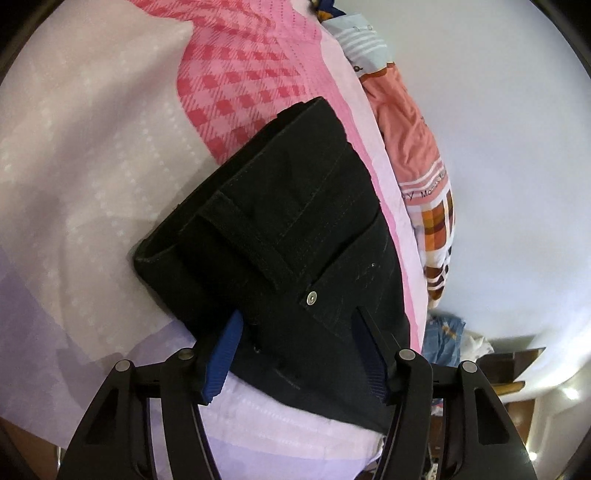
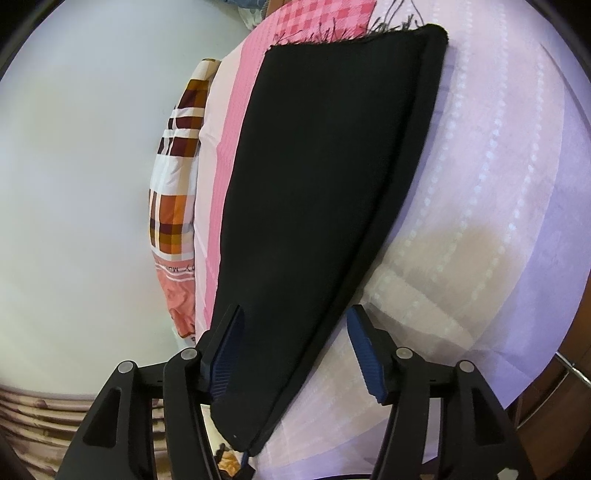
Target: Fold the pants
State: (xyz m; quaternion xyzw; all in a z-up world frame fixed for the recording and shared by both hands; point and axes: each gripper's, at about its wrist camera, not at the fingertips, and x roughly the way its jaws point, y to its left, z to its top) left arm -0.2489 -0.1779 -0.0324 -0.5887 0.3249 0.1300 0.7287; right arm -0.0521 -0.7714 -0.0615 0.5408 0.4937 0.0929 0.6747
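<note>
Black folded pants [image 1: 280,206] lie on a bed. In the left wrist view their waist end, with a metal snap button [image 1: 312,296], fills the gap of my left gripper [image 1: 297,350], whose blue pads [image 1: 221,362] press on the thick fold from both sides. The right wrist view shows the leg end [image 2: 325,166] running away to a frayed hem [image 2: 369,27]. My right gripper [image 2: 295,347] straddles the near corner of the fold. Its left pad [image 2: 225,354] lies against the cloth, while its right pad [image 2: 365,354] stands apart with sheet showing in between.
The bed has a pale lilac dotted sheet [image 2: 498,184] and a pink checked cover [image 1: 251,66] under the pants. An orange plaid pillow or blanket [image 2: 173,206] lies along the far bed edge by a white wall. Furniture and clothes [image 1: 447,332] stand beyond the bed.
</note>
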